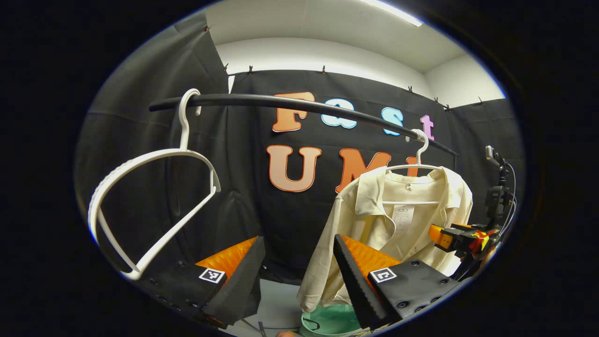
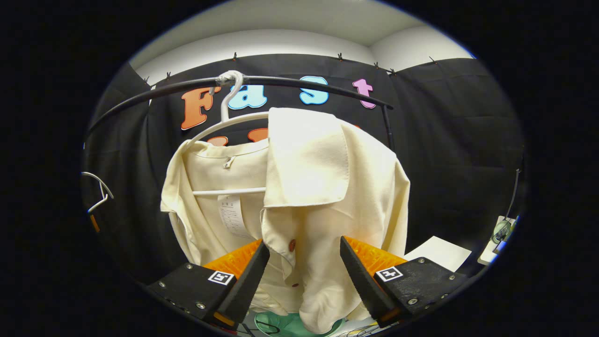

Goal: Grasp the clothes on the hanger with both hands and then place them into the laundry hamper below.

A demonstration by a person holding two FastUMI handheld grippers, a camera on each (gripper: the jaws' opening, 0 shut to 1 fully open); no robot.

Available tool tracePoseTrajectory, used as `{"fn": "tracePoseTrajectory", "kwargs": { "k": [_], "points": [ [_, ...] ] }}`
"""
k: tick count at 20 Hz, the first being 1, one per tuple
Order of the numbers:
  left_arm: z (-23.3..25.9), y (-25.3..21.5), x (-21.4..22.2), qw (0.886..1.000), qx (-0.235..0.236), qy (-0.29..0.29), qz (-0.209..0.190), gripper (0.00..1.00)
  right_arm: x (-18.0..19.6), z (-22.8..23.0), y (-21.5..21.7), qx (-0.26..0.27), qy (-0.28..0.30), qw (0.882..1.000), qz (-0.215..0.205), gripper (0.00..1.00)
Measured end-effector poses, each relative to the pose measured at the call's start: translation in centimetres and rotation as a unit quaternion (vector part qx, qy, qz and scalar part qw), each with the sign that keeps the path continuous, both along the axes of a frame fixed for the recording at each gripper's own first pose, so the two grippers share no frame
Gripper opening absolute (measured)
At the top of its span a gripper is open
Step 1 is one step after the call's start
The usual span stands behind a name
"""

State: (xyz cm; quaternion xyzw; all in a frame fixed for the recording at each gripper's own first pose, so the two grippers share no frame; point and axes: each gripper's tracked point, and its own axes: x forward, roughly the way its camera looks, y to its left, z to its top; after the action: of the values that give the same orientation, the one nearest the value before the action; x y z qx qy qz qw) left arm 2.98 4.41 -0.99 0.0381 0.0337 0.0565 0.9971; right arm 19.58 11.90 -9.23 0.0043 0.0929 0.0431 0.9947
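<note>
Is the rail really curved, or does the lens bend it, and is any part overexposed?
In the left gripper view the rail bows, typical of fisheye distortion, and the ceiling light glares; in the right gripper view the rail bows too, while the cream shirt looks brightly lit yet sharp.

The shirt [image 2: 304, 196] hangs on a rail [image 2: 290, 83] above the hamper [image 2: 276, 325].

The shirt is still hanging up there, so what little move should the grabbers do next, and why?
Probably ease the right gripper forward and close it on the cream shirt. Its jaws stand open with the shirt's front edge hanging between them, not yet pinched. The shirt still sits on its white hanger on the rail, above the green hamper. The left gripper is open too, beside the shirt.
</note>
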Motion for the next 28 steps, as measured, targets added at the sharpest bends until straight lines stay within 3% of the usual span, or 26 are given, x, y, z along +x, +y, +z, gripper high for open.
{"fn": "tracePoseTrajectory", "kwargs": {
  "k": [2, 3, 4, 7, 9, 13, 14, 16, 20, 21, 22, 28],
  "points": [
    [0.5, -0.2, 0.2, 1.0, 0.0, -0.004, 0.007, 0.96, 1.2, -0.9, 0.1, 0.003, 0.014, 1.0, 0.002, 0.94],
    [0.8, -0.1, 0.3, 1.0, 0.0, -0.004, 0.012, 0.96, 1.6, -1.3, 0.1, 0.007, 0.022, 1.0, 0.006, 0.86],
    [0.8, -0.3, 0.4, 1.0, 0.001, -0.004, 0.015, 0.97, 1.9, -1.5, 0.2, 0.01, 0.028, 1.0, 0.01, 0.91],
    [0.5, -1.2, 1.0, 1.0, 0.002, -0.002, 0.021, 0.97, 2.1, -1.4, 0.0, 0.015, 0.027, 0.999, 0.027, 0.79],
    [-0.3, -1.9, 1.3, 1.0, -0.004, 0.004, 0.023, 0.94, 2.5, -1.5, -0.4, 0.009, 0.022, 0.999, 0.035, 0.6],
    [-2.3, -3.9, 2.4, 0.999, -0.016, 0.023, 0.018, 0.97, 2.7, -1.8, -0.3, 0.002, 0.024, 0.997, 0.068, 0.35],
    [-2.6, -4.6, 2.7, 0.999, -0.016, 0.027, 0.016, 1.0, 2.7, -1.6, -0.3, 0.002, 0.024, 0.997, 0.074, 0.23],
    [-3.0, -6.3, 3.2, 0.999, -0.021, 0.029, 0.003, 0.97, 2.4, -1.5, -0.4, 0.001, 0.022, 0.996, 0.088, 0.11],
    [-4.1, -9.5, 4.8, 0.999, -0.023, 0.036, -0.028, 0.97, 1.4, -1.1, -0.8, 0.008, 0.024, 0.994, 0.107, 0.01],
    [-4.4, -10.1, 5.4, 0.999, -0.021, 0.037, -0.034, 1.0, 1.1, -0.9, -1.0, 0.011, 0.023, 0.994, 0.11, 0.01],
    [-4.6, -10.9, 6.0, 0.998, -0.019, 0.039, -0.04, 0.96, 0.8, -0.7, -1.3, 0.012, 0.021, 0.994, 0.111, 0.0],
    [-6.1, -13.5, 10.4, 0.998, -0.002, 0.045, -0.053, 0.96, 0.0, 0.5, -2.9, 0.012, 0.017, 0.992, 0.121, 0.0]
  ]
}}
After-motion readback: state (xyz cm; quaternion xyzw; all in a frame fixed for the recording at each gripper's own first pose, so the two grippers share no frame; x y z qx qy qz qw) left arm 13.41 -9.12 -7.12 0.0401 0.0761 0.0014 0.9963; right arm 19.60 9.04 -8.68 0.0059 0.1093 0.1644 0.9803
